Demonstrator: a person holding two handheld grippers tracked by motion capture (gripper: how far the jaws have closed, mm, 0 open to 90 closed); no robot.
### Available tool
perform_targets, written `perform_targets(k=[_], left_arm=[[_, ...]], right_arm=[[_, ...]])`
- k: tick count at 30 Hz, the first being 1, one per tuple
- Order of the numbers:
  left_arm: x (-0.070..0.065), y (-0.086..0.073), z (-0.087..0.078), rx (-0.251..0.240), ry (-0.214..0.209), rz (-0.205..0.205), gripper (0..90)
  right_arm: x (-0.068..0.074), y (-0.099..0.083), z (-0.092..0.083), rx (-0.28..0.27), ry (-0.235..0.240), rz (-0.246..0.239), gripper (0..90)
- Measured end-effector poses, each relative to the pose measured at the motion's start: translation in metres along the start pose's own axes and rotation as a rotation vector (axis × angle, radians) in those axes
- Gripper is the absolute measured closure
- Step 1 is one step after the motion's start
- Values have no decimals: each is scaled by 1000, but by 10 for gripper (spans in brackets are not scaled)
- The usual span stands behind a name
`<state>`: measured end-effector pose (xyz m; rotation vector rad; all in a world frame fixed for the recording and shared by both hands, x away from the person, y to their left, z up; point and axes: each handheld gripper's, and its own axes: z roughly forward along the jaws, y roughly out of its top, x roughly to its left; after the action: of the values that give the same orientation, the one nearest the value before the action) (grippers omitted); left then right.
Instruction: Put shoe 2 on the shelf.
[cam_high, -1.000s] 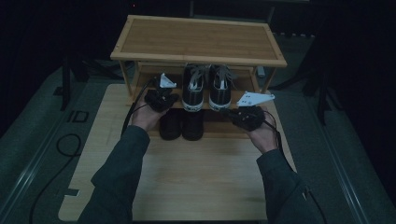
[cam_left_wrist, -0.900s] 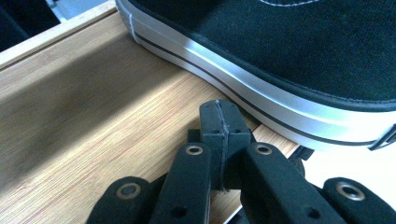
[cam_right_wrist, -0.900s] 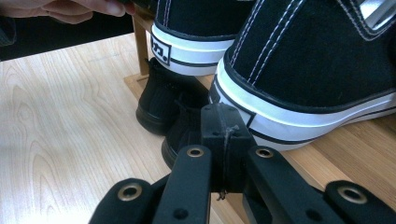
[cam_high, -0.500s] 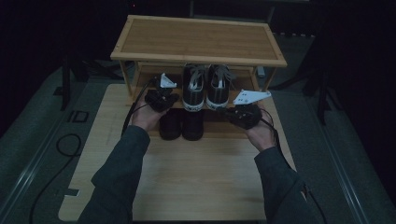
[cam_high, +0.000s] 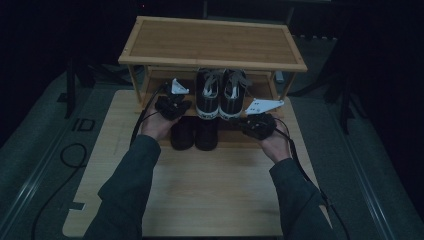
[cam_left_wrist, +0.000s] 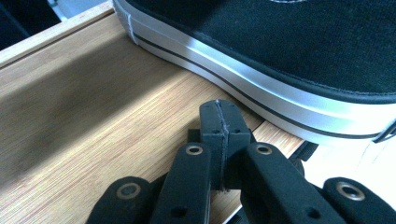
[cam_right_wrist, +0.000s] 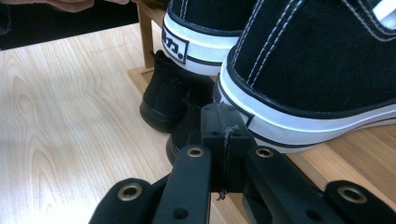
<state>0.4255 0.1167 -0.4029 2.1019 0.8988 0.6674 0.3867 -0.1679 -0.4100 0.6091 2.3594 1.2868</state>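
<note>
Both grippers, left gripper and right gripper, are edging closer to the black white-soled sneakers at 12 o'clock, jaws pressed together, gripping nothing.

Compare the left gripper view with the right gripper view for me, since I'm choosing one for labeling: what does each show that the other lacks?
Left gripper view alone: the left gripper, jaws shut, beside one sneaker's white sole on the wooden shelf.

Right gripper view alone: the right gripper, jaws shut, two sneaker heels, the all-black shoes below, and the pale tabletop.

Shared: black canvas sneakers with white soles.
</note>
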Motion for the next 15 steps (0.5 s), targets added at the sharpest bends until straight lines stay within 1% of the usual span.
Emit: perform_targets(k=[15], left_arm=[[-1, 0, 0, -4, 9, -4, 900]], right_arm=[[0, 0, 2, -10, 7, 15, 900]])
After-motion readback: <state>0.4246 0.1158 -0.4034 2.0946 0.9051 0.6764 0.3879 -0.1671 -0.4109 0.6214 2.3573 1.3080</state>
